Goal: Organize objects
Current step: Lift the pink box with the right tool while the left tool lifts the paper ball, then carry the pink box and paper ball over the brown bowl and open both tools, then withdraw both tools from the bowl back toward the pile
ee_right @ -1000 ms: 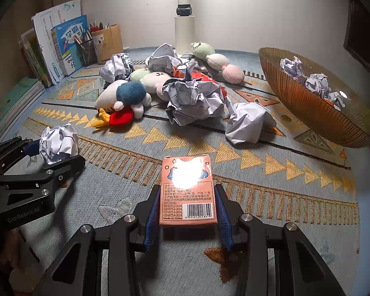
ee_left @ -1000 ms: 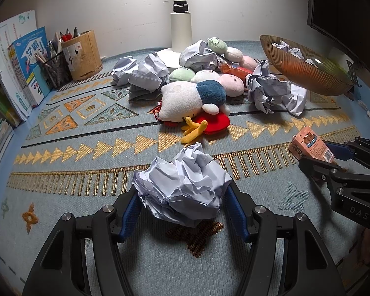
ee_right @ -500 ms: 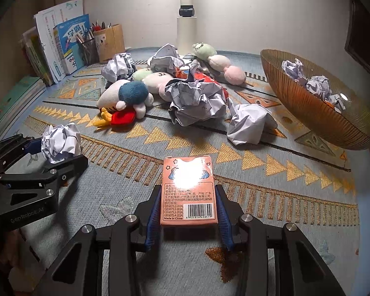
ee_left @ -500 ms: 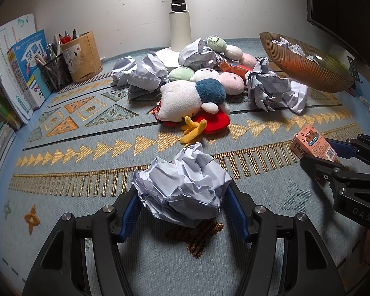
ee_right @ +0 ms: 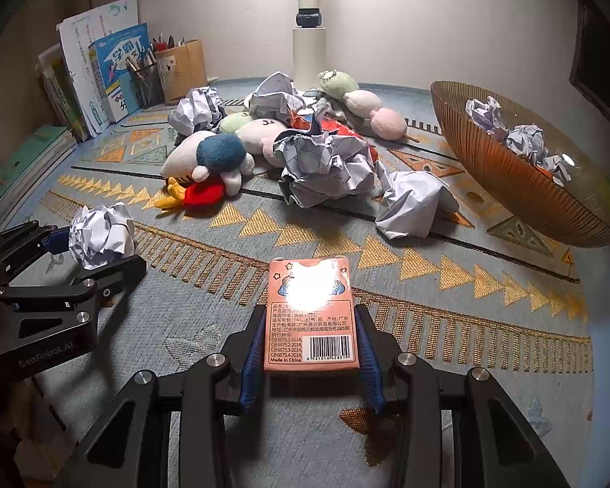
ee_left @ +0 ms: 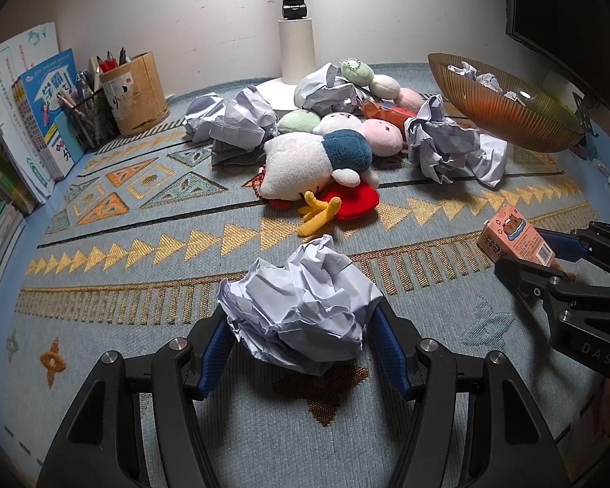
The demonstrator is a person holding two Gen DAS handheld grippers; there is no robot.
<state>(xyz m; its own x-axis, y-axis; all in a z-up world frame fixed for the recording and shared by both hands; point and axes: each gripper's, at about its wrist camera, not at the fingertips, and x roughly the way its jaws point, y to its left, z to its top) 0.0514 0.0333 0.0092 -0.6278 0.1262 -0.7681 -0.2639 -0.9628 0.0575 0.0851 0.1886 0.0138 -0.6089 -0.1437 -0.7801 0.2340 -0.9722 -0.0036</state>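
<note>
A white crumpled paper ball (ee_left: 301, 317) sits squeezed between the blue pads of the left claw (ee_left: 299, 349), just above the patterned rug. A small pink card box (ee_right: 311, 313) with a barcode lies flat, gripped on both sides by the right claw (ee_right: 311, 360), its top shining in the light.
</note>
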